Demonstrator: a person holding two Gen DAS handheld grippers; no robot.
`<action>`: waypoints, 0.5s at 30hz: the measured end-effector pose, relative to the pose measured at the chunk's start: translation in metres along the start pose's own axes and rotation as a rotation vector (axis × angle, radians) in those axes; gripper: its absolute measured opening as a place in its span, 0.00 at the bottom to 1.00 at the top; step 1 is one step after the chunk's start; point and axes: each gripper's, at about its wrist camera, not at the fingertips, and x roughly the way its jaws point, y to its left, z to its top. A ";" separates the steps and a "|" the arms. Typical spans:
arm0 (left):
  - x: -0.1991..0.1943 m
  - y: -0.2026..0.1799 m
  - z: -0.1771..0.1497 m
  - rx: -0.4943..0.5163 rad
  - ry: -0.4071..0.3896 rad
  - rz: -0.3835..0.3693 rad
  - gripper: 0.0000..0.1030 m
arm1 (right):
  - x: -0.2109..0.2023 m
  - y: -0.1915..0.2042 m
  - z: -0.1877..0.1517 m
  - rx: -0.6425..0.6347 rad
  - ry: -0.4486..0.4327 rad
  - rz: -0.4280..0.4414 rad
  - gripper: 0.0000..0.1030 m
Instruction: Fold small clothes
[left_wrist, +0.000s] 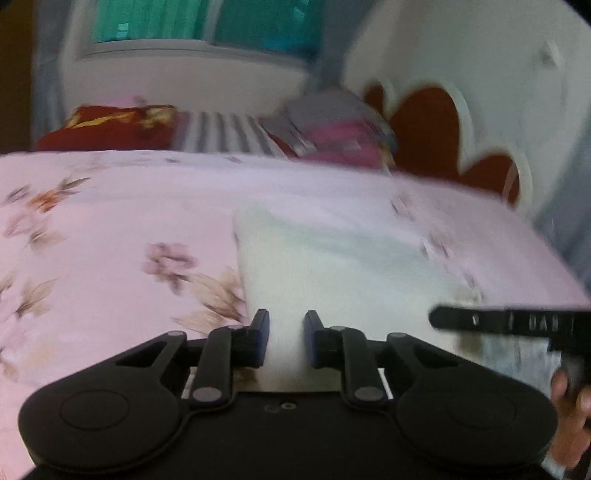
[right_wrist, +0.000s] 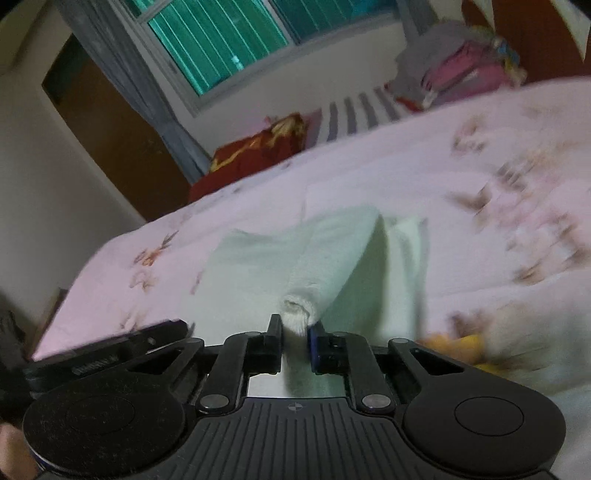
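Note:
A small white garment (left_wrist: 332, 258) lies on the pink floral bedspread (left_wrist: 110, 221). My left gripper (left_wrist: 286, 321) is shut on its near edge; the cloth fills the gap between the fingers. In the right wrist view the same white garment (right_wrist: 314, 266) is lifted, and my right gripper (right_wrist: 295, 325) is shut on a bunched corner of it, held above the bedspread (right_wrist: 406, 166). The right gripper's finger shows at the right in the left wrist view (left_wrist: 509, 321). The left gripper shows at lower left in the right wrist view (right_wrist: 110, 350).
A pile of clothes (left_wrist: 332, 125) sits at the far side of the bed, with a red cushion (left_wrist: 110, 125) and striped fabric (left_wrist: 221, 136). A red and white headboard (left_wrist: 443, 129) stands at right. A yellow item (right_wrist: 458, 347) lies near the right gripper. A window (right_wrist: 221, 40) is behind.

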 end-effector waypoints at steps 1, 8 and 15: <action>0.008 -0.007 -0.003 0.025 0.025 0.006 0.21 | -0.005 -0.008 -0.002 0.019 0.003 -0.006 0.13; 0.015 -0.001 -0.008 0.025 0.042 0.016 0.24 | 0.008 -0.035 -0.018 0.116 0.058 -0.003 0.13; 0.001 0.017 0.024 0.024 -0.093 -0.020 0.31 | -0.016 -0.033 0.000 0.027 0.002 -0.072 0.34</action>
